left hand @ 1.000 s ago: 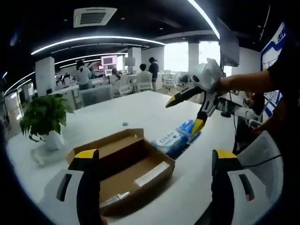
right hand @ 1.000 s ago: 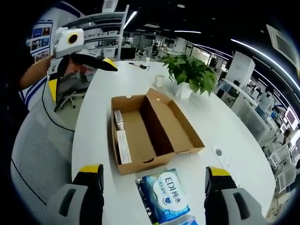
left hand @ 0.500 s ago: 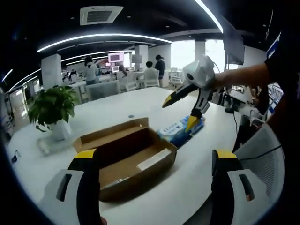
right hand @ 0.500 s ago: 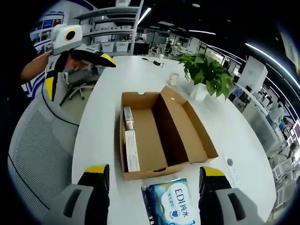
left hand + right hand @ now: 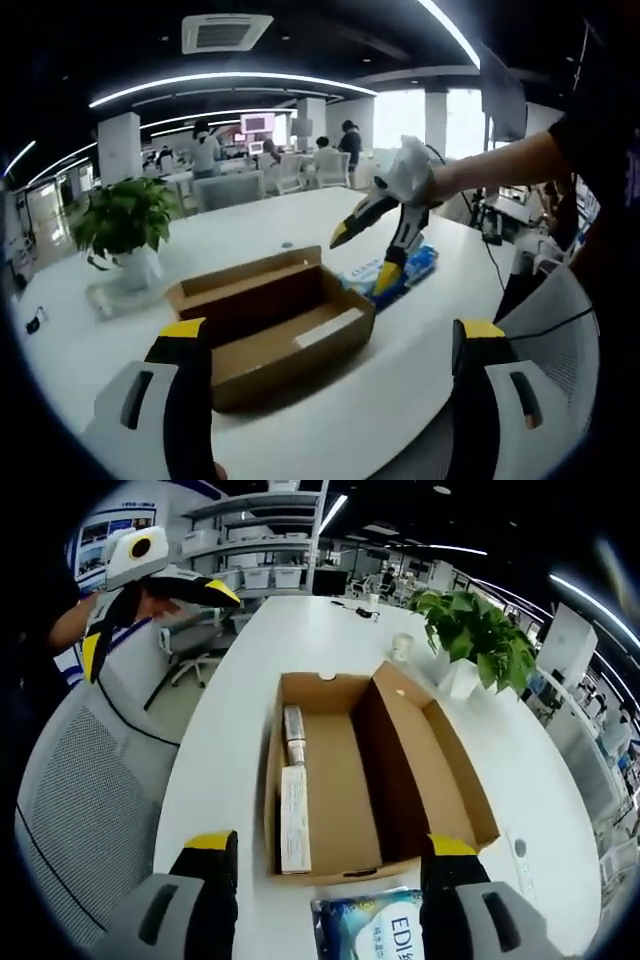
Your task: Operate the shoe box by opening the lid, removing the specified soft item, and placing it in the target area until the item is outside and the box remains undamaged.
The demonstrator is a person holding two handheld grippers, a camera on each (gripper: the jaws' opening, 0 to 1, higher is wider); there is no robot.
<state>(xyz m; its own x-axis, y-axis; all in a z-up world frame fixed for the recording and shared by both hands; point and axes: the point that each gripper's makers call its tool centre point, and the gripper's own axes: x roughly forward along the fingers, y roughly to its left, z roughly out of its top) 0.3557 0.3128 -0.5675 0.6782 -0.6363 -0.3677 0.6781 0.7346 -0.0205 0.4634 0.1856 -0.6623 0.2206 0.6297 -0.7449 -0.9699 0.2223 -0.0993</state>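
Note:
The brown shoe box (image 5: pixel 268 322) lies open on the white table, its lid folded back flat beside the tray (image 5: pixel 415 748). A white slip (image 5: pixel 293 830) and a small pack (image 5: pixel 293 730) lie along one inner wall. The soft item, a blue wrapped tissue pack (image 5: pixel 385 932), rests on the table just outside the box's short end (image 5: pixel 400 270). My right gripper (image 5: pixel 330 905) stands open above that pack; in the left gripper view it (image 5: pixel 362 260) hangs over the pack, held by a hand. My left gripper (image 5: pixel 330 400) is open and holds nothing, off the table's edge (image 5: pixel 157 621).
A potted plant (image 5: pixel 125 215) stands on the far side of the table (image 5: pixel 480 630), with a white cup (image 5: pixel 403 645) near it. Grey mesh chairs (image 5: pixel 85 800) line the near edge (image 5: pixel 560 340). People and desks fill the office behind.
The right gripper has come lower and closer to the box and the blue pack. The left gripper view has drifted a little. Both grippers stay open and the box has not moved.

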